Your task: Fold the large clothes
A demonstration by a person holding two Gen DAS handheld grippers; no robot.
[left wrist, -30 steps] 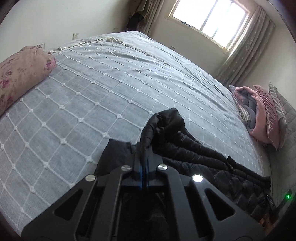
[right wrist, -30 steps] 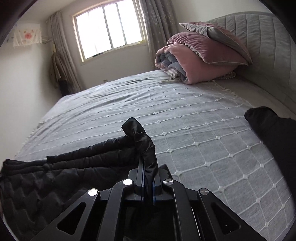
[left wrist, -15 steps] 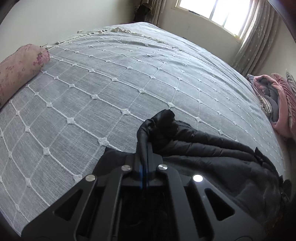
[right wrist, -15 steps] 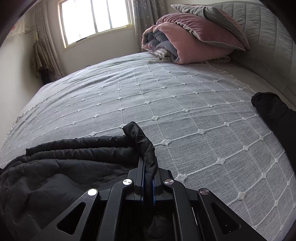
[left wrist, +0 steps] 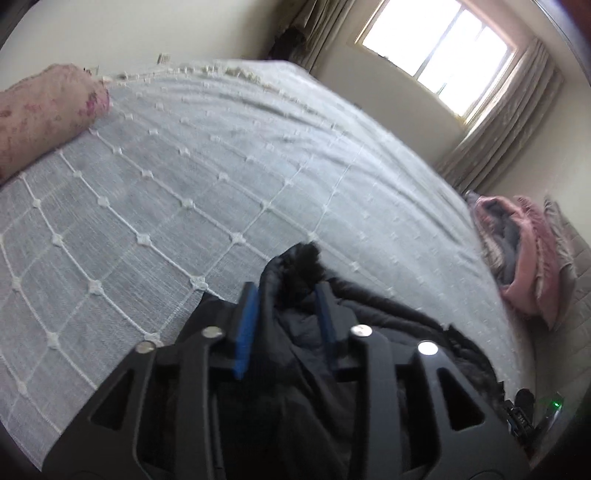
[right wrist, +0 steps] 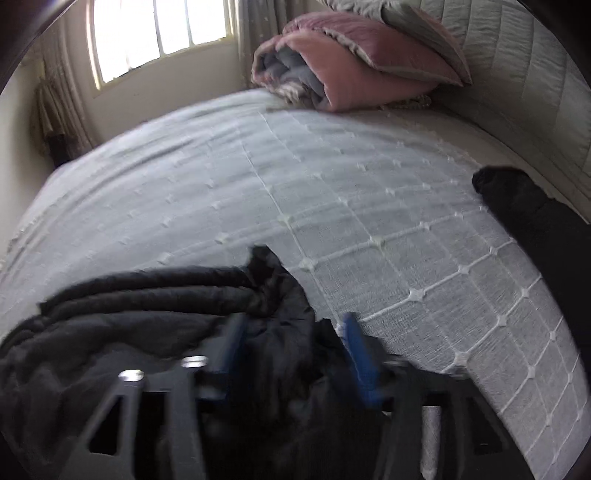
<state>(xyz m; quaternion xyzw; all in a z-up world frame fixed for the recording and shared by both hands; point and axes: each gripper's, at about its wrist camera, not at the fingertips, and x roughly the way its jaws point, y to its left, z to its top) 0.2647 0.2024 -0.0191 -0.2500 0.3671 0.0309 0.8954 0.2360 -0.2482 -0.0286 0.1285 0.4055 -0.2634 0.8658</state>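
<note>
Bed [left wrist: 207, 177] fills both views, covered by a grey-white spread with a white diamond grid and small knots at the crossings.

Black padded jacket [left wrist: 388, 332] lies bunched on the near edge of the bed, running right from the left gripper in the left wrist view and left from the right gripper in the right wrist view [right wrist: 122, 306]. So it sits between the 2 grippers, 1 raised end at each.

Second dark piece [right wrist: 532, 221] on the bed at far right of the right wrist view, well apart from the jacket; could be a sleeve or a separate garment, too dark to tell.

Pink and grey folded quilt [right wrist: 354, 77] at the far end by the padded headboard [right wrist: 528, 70], grey-edged pillow [right wrist: 399, 14] on top of it. Floral pink bolster [left wrist: 44, 110] at far left in the left wrist view. Bright window [left wrist: 439, 51] with curtains behind the bed.

Left gripper [left wrist: 284, 299]: jaws have just been opening, now partly apart. Jacket end stands up between the blue pads [left wrist: 245, 325], leaning on the left pad, right pad looks clear of it. Not clamped.

Right gripper [right wrist: 291, 332]: jaws have just been opening, now wide. Jacket end slumped between the pads [right wrist: 360, 354], gaps on both sides as far as the motion blur allows. Released.
</note>
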